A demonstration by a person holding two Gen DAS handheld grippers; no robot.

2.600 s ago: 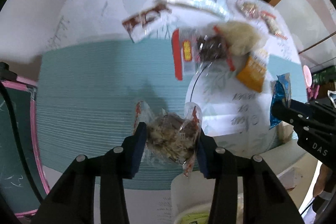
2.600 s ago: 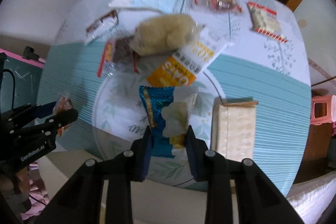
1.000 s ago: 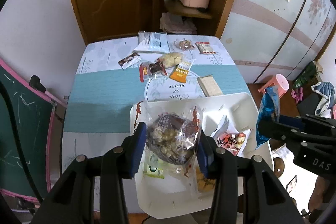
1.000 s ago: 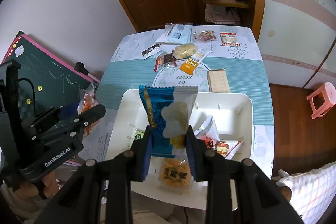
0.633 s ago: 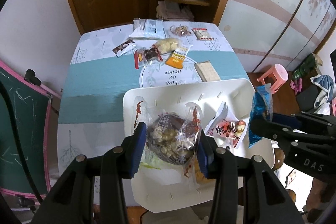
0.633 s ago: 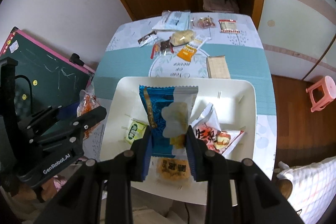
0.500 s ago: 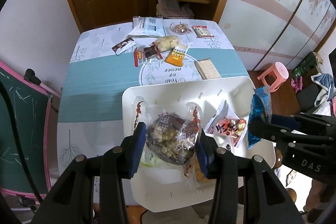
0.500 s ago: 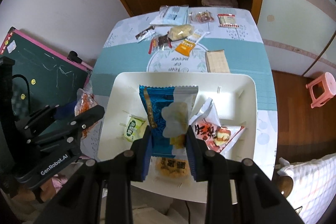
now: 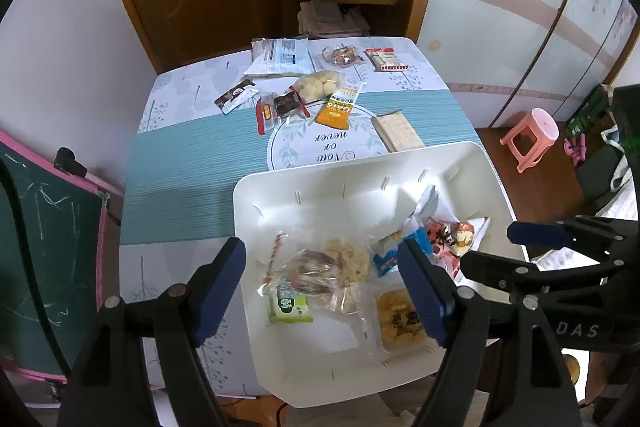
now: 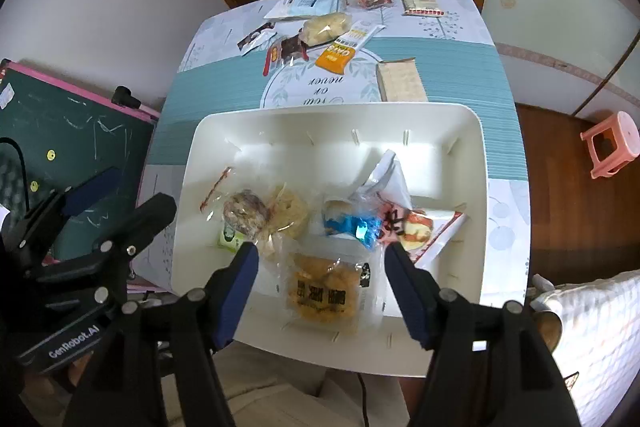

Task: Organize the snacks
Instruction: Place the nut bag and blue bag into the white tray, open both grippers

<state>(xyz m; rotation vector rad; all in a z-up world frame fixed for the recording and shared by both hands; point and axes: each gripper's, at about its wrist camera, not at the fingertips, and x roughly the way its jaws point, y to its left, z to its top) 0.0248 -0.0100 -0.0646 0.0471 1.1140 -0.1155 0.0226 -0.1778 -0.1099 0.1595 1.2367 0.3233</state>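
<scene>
The left gripper [image 9: 322, 281] has just been opening; its jaws stand apart above the white tray [image 9: 356, 183], gripping nothing. Below it, in the tray's left part, lies the clear bag of mixed snacks [image 9: 320, 267], crinkled, with red edge strips, partly over 1 green packet [image 9: 289, 305]. To its right lie 1 yellow cracker packet [image 9: 400, 321], the blue packet [image 10: 352, 225], shiny and crumpled, and 1 red-and-white packet [image 10: 416, 225]. The right gripper [image 10: 322, 267] has also just been opening; its jaws stand apart over the tray with nothing between the pads. Beyond the tray, 8 more snack packets remain on the table [image 9: 180, 167].
</scene>
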